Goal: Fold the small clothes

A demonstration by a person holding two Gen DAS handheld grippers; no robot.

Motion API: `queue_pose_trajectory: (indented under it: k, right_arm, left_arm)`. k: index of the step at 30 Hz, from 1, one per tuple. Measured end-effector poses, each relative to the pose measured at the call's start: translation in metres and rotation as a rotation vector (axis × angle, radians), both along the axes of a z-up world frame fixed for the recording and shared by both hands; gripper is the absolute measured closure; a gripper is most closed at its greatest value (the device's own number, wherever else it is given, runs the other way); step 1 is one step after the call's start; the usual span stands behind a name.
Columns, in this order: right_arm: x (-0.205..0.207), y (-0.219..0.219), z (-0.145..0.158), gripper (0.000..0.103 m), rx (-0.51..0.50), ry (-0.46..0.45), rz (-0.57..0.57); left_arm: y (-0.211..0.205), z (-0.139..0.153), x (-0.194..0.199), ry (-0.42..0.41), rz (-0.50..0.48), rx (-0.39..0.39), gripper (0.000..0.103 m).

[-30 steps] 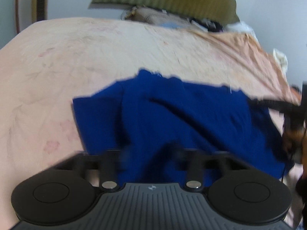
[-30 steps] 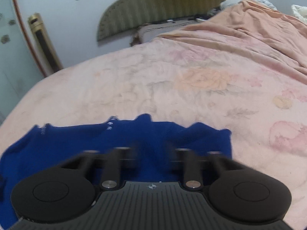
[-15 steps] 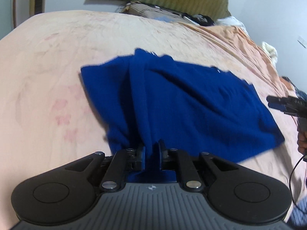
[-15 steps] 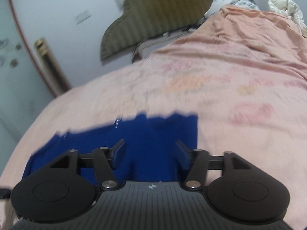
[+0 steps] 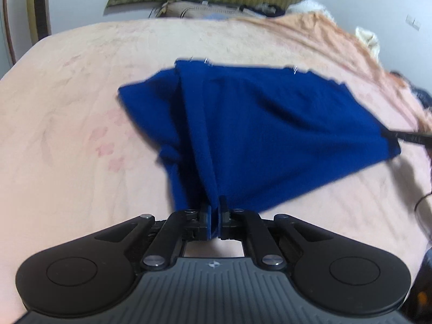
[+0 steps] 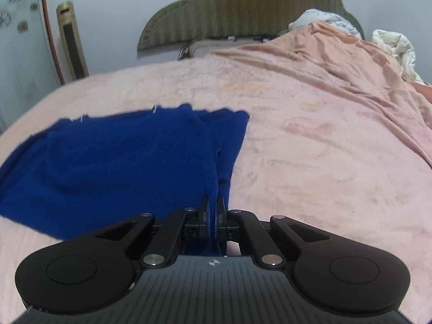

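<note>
Left claw [image 5: 214, 212] and right claw [image 6: 215, 208] each pinch an edge of a blue garment [image 5: 270, 135] above a pink bedspread [image 6: 324, 162].

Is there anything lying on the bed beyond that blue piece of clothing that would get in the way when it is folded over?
Nothing visible does. Both the left gripper and the right gripper are shut on the blue garment, and the pink bedspread beyond it lies bare up to the rumpled bedding far back.

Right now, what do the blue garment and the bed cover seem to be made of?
Blue garment: probably a knitted fabric, matte; fine ribbing shows on the fold near the right hand-held gripper. Bed cover: likely soft fleece or plush, matte, with a fuzzy surface and faded flower print.
</note>
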State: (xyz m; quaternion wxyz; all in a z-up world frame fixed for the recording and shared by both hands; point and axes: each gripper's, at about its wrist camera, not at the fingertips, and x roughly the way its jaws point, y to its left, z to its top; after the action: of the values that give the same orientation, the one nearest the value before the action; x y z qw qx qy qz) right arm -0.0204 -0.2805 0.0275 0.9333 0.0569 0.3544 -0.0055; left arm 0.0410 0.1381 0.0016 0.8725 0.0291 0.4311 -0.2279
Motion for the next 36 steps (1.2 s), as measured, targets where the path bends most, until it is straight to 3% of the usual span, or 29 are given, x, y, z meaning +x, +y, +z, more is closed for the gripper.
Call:
queue_pose_trajectory:
  k: [2, 4, 5, 6, 10, 14, 18, 21, 22, 23, 24, 27, 31, 34, 36]
  right_arm:
    - [0.001, 0.008, -0.002, 0.087, -0.068, 0.01, -0.029]
    - [-0.003, 0.02, 0.005, 0.067, -0.149, -0.037, -0.074]
    - [-0.006, 0.027, 0.012, 0.051, -0.174, -0.08, -0.093]
    - [-0.009, 0.033, 0.016, 0.046, -0.18, -0.115, -0.089]
    - [0.007, 0.067, 0.028, 0.044, -0.147, -0.156, 0.058]
    - [0.054, 0.1, 0.022, 0.044, -0.117, -0.124, 0.185]
    - [0.108, 0.121, 0.01, 0.042, -0.077, -0.057, 0.268]
    - [0.141, 0.125, -0.009, 0.036, -0.175, -0.017, 0.22]
    - [0.149, 0.117, -0.014, 0.03, -0.216, -0.025, 0.175]
    - [0.156, 0.105, -0.019, 0.01, -0.233, -0.042, 0.123]
    - [0.16, 0.094, -0.022, 0.006, -0.224, -0.042, 0.074]
    - [0.154, 0.072, -0.016, 0.016, -0.125, -0.027, -0.025]
    - [0.116, 0.101, -0.001, 0.008, -0.142, -0.103, 0.081]
    - [0.106, 0.114, -0.006, 0.006, -0.163, -0.068, 0.165]
    - [0.114, 0.118, -0.015, 0.007, -0.231, -0.008, 0.12]
  left_arm:
    - [0.006, 0.001, -0.002, 0.006, 0.007, -0.01, 0.098]
    - [0.015, 0.011, -0.001, 0.01, 0.059, -0.028, 0.098]
    - [0.018, 0.017, -0.001, 0.0, 0.076, -0.038, 0.097]
    - [0.019, 0.024, -0.001, -0.018, 0.094, -0.048, 0.097]
    - [-0.001, 0.048, 0.006, -0.124, 0.099, -0.065, 0.097]
    - [-0.043, 0.049, 0.029, -0.137, 0.045, -0.055, 0.096]
    - [-0.073, 0.038, 0.065, -0.149, 0.067, -0.038, 0.095]
    - [-0.073, 0.012, 0.101, -0.09, 0.159, -0.009, 0.094]
    - [-0.067, 0.005, 0.106, -0.063, 0.185, -0.01, 0.095]
    - [-0.062, 0.001, 0.108, -0.044, 0.2, -0.048, 0.094]
    - [-0.058, 0.002, 0.105, -0.049, 0.207, -0.074, 0.094]
    - [-0.063, 0.003, 0.093, -0.092, 0.2, -0.024, 0.094]
    - [-0.074, 0.003, 0.08, -0.125, 0.203, 0.047, 0.092]
    - [-0.078, 0.005, 0.079, -0.116, 0.211, 0.048, 0.082]
    - [-0.077, 0.005, 0.078, -0.097, 0.206, 0.034, 0.059]
